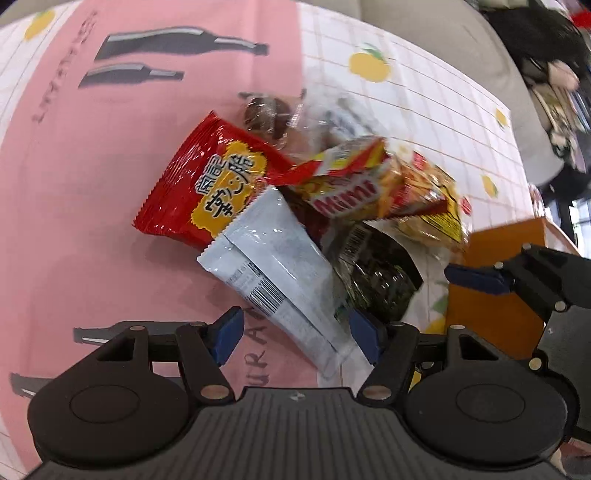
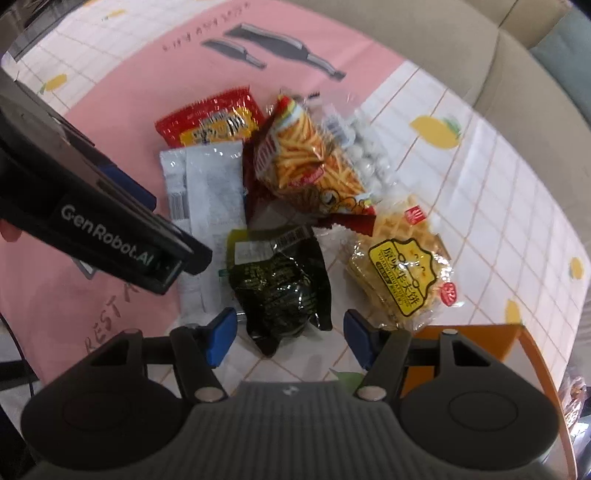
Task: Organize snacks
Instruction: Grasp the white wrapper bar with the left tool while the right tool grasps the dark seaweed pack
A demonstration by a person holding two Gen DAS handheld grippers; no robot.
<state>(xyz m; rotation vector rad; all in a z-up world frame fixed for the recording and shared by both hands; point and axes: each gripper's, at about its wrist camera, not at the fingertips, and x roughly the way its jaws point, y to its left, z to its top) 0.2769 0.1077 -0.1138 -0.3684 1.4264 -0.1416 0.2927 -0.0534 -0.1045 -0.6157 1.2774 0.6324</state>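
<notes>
Several snack packets lie heaped on the table. My left gripper (image 1: 295, 334) is open, pointing down over the near end of a white packet (image 1: 280, 273), which lies between its blue pads (image 1: 229, 334). My right gripper (image 2: 290, 338) is open around the near end of a dark green packet (image 2: 280, 284), with its pads clear of it. Around these lie a red packet (image 2: 210, 122), a bag of fries sticks (image 2: 306, 162), a yellow waffle packet (image 2: 406, 269) and a clear bag of white balls (image 2: 365, 155). The left gripper's body (image 2: 110, 236) crosses the right wrist view over the white packet (image 2: 207, 188).
An orange box (image 2: 480, 339) stands at the near right, beside the right gripper (image 1: 480, 277). The tablecloth (image 1: 92, 184) is pink with printed bottles on the left, white grid with lemons on the right. A beige sofa (image 2: 424, 33) runs behind the table.
</notes>
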